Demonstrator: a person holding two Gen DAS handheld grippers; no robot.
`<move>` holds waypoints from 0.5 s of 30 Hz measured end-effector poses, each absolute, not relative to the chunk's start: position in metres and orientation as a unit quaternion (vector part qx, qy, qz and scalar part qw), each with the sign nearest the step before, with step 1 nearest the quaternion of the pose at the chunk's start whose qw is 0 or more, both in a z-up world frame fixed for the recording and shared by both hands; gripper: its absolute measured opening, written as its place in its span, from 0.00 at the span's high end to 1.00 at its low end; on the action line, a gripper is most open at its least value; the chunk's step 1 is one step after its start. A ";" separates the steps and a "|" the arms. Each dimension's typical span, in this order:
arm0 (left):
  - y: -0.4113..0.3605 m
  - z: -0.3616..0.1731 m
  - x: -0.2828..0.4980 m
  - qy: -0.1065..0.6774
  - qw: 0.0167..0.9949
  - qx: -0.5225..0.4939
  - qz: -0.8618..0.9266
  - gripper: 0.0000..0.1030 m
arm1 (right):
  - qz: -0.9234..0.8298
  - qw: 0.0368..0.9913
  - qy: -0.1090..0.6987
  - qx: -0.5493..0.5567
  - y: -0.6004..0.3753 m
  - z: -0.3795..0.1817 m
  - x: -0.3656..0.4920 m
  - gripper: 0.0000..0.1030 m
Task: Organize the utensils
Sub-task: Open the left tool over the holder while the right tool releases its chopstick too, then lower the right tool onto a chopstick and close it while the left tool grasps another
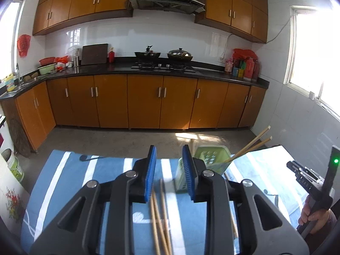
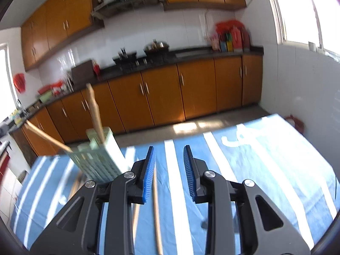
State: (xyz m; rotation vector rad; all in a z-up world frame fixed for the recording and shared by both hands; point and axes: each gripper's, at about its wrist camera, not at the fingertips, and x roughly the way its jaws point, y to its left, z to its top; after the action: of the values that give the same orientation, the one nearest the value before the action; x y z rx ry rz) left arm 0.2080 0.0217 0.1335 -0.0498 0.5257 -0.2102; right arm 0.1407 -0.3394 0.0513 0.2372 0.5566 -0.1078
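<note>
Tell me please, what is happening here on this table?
A person is sorting chopsticks with a gripper in each hand. Two chopsticks already stand in the green holder on the blue striped cloth. More loose chopsticks lie on the cloth under the left gripper. The right gripper is over another chopstick. Both grippers are open, and neither holds anything.

loose chopsticks (image 1: 158, 216) blurred, cut off by the bottom edge, green holder (image 2: 99, 157) motion-smeared, its base hidden behind a gripper finger
</note>
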 end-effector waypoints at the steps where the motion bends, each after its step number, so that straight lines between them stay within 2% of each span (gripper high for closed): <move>1: 0.026 0.128 0.204 0.263 0.960 -0.025 -0.098 0.74 | -0.050 0.946 0.296 0.119 -0.341 0.037 0.143 0.72; 8: 0.060 0.050 0.204 0.336 0.939 -0.036 -0.064 0.74 | 0.001 0.900 0.421 0.110 -0.308 -0.060 0.163 0.72; 15: 0.072 -0.012 0.207 0.392 0.916 -0.056 -0.058 0.74 | -0.002 0.900 0.432 0.055 -0.278 -0.088 0.167 0.73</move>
State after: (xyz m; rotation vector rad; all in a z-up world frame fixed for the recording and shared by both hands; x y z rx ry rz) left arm 0.2074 0.0719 -0.0116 -0.1161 0.8063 -0.1193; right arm 0.1668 -0.2780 -0.0884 0.1132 0.8947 -0.0033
